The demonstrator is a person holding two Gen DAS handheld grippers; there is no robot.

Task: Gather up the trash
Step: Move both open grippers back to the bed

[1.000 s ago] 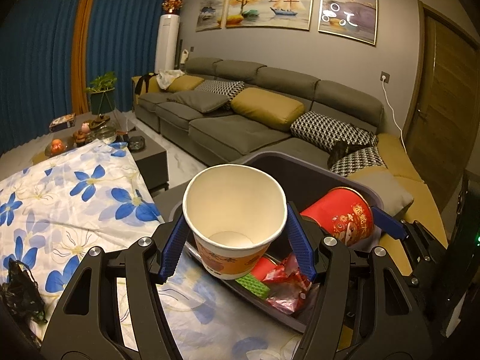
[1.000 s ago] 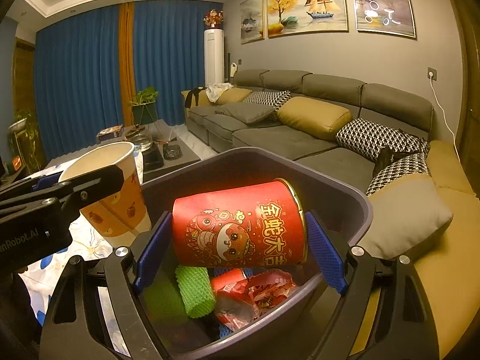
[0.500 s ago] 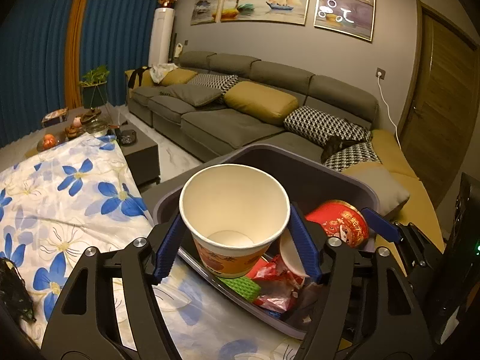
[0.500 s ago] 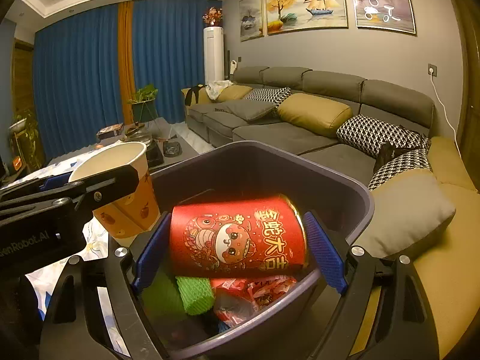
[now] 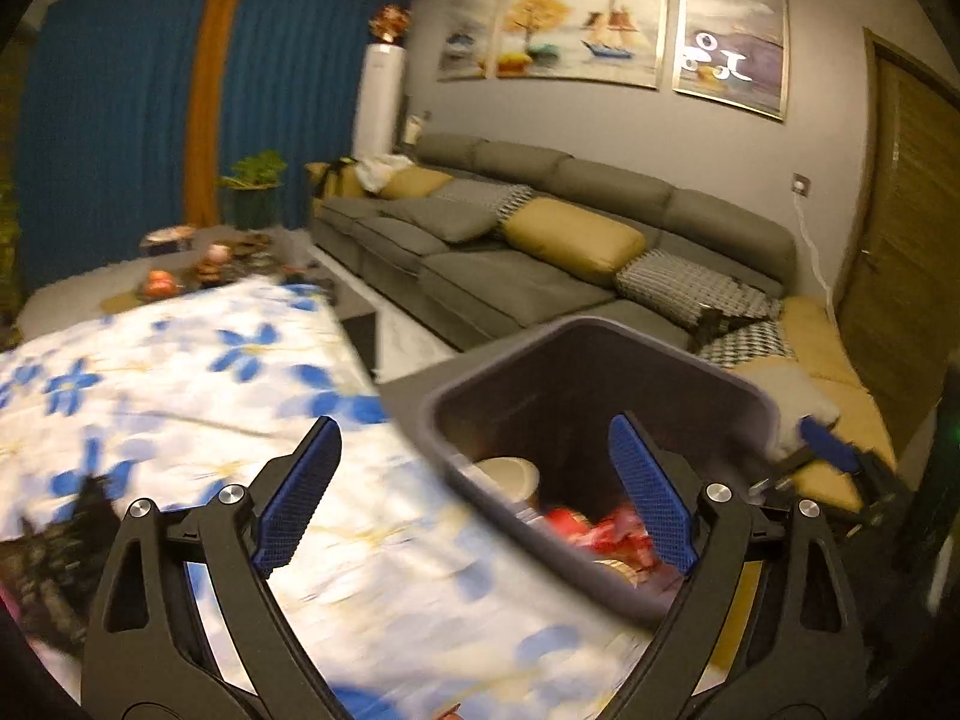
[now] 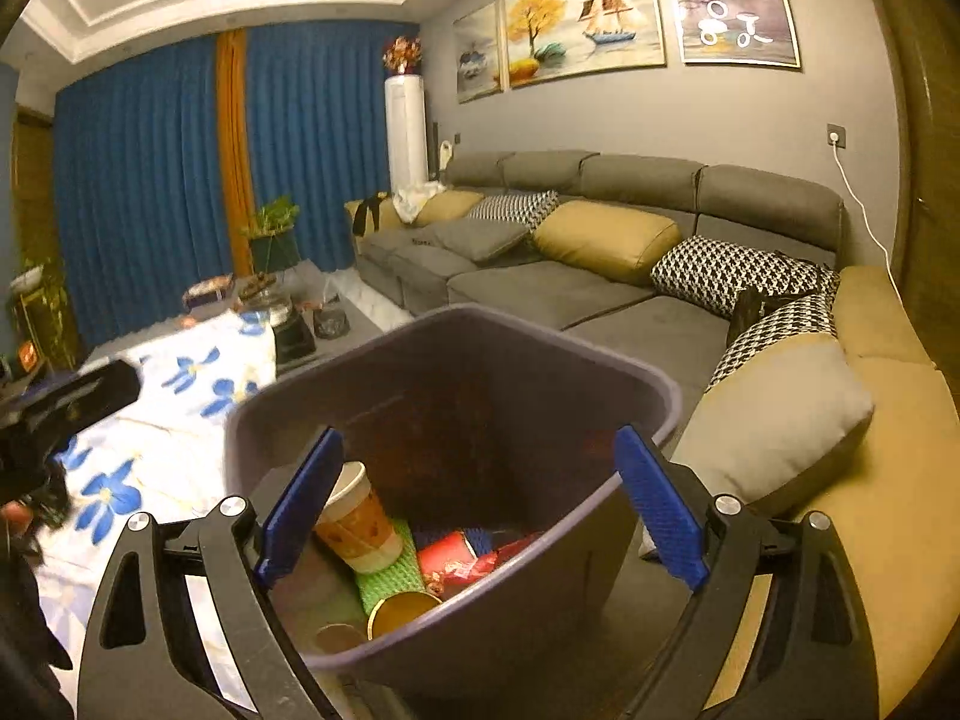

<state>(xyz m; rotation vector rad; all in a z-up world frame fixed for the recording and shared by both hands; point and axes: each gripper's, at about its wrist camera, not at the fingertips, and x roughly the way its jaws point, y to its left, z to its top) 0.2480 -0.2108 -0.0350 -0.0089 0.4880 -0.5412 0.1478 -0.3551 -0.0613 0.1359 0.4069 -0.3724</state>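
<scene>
Since the earlier frame both tongs' jaws have just been opening: the left tongs [image 5: 474, 489] and right tongs [image 6: 477, 507] are now seen spread apart with nothing between them. The paper cup [image 6: 357, 519] and red can [image 6: 450, 558] are found lying in the bin [image 6: 456, 324], so this drop is judged complete. The can is shown clearly only by the right view; the flowered cloth [image 5: 180, 384] is shown more fully by the blurred left view.

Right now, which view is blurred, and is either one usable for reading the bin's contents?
Left wrist view: motion-smeared, floral cloth and bin soft. Right wrist view: sharp; paper cup and green mesh readable inside the bin. Both: dim warm light, fisheye bending.
</scene>
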